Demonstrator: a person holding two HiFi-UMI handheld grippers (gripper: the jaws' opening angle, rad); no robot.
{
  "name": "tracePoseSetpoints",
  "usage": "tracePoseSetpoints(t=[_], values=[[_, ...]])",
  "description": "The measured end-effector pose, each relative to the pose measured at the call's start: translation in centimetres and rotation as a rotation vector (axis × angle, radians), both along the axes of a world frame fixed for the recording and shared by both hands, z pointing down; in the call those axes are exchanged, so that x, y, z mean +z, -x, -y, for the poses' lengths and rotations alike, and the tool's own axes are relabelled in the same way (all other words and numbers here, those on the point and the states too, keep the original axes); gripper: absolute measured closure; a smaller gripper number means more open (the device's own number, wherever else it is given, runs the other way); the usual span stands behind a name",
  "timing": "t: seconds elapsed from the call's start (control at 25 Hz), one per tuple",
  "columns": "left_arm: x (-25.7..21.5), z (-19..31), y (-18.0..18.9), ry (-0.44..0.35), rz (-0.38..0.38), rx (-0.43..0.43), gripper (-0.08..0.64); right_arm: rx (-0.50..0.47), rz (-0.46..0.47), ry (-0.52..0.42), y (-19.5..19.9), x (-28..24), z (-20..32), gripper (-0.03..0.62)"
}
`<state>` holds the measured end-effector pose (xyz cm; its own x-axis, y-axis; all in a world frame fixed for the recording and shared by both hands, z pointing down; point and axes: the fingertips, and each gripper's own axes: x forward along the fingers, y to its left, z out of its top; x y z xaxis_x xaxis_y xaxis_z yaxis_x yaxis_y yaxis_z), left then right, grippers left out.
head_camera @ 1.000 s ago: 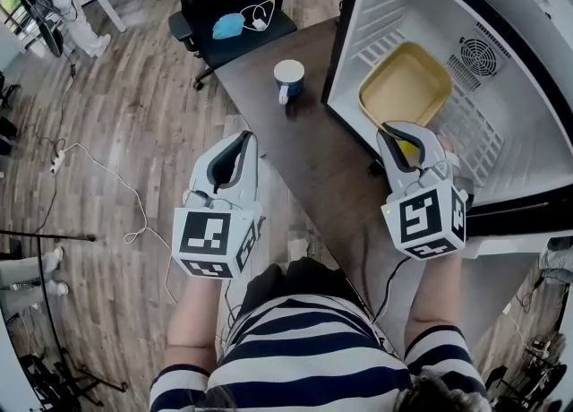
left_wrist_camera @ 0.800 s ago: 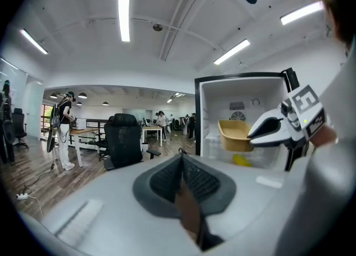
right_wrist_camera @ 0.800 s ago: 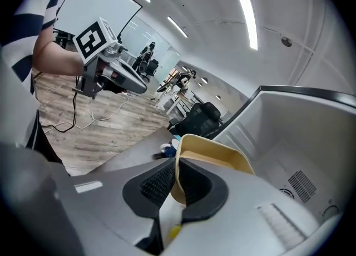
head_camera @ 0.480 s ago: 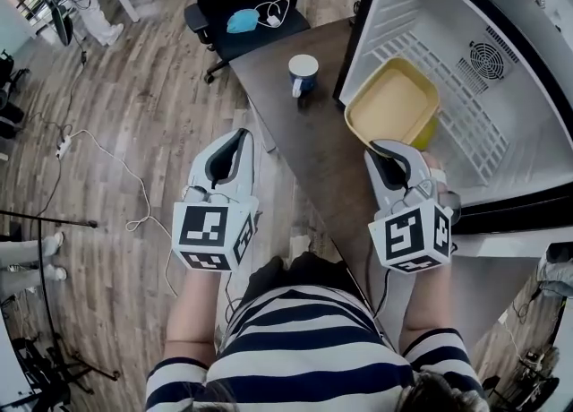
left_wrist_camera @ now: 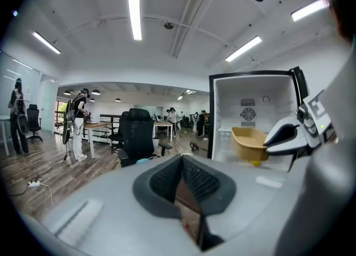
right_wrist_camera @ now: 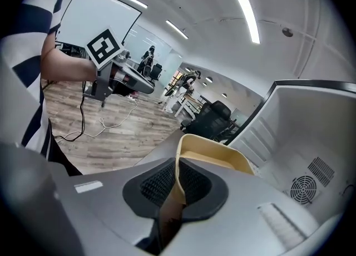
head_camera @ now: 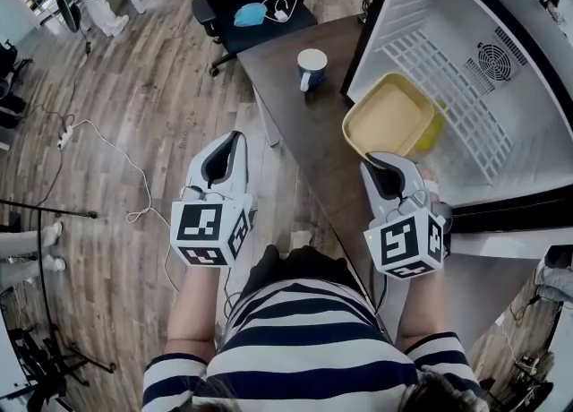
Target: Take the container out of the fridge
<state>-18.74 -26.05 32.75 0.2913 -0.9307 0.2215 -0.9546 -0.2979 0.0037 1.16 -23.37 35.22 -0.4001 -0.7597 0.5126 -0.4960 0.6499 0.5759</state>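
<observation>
Two grippers, head view: the right gripper (head_camera: 383, 168) holds the yellow container (head_camera: 389, 115) by its near rim at the mouth of the open fridge (head_camera: 466, 38), partly over the table (head_camera: 295, 146), judged partway out. The left gripper (head_camera: 224, 158) hangs over the floor, clear of the pull path. Left gripper view: jaws pressed together on nothing; right gripper view: pads clenched on the container's thin wall, a grip suited to dragging it outward.

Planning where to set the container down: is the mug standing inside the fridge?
No, the mug stands on the brown table, outside the fridge and beside its open front.
</observation>
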Motion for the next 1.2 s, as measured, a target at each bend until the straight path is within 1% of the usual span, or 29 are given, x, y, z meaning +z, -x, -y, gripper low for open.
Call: tracePoseSetpoints(t=[0.48, 0.92, 1.2], values=[[1.3, -0.5, 1.0, 0.024, -0.004, -0.023, 0.560, -0.006, 0.054, 0.064, 1.1, 2.5, -0.4, 0.574], [1.2, -0.7, 1.7, 0.028, 0.003, -0.032, 0.560, -0.010, 0.059, 0.069, 1.7, 2.5, -0.5, 0.573], [1.1, -0.7, 1.3, 0.026, 0.001, -0.020, 0.560, -0.016, 0.073, 0.068, 2.3, 2.0, -0.6, 0.573]])
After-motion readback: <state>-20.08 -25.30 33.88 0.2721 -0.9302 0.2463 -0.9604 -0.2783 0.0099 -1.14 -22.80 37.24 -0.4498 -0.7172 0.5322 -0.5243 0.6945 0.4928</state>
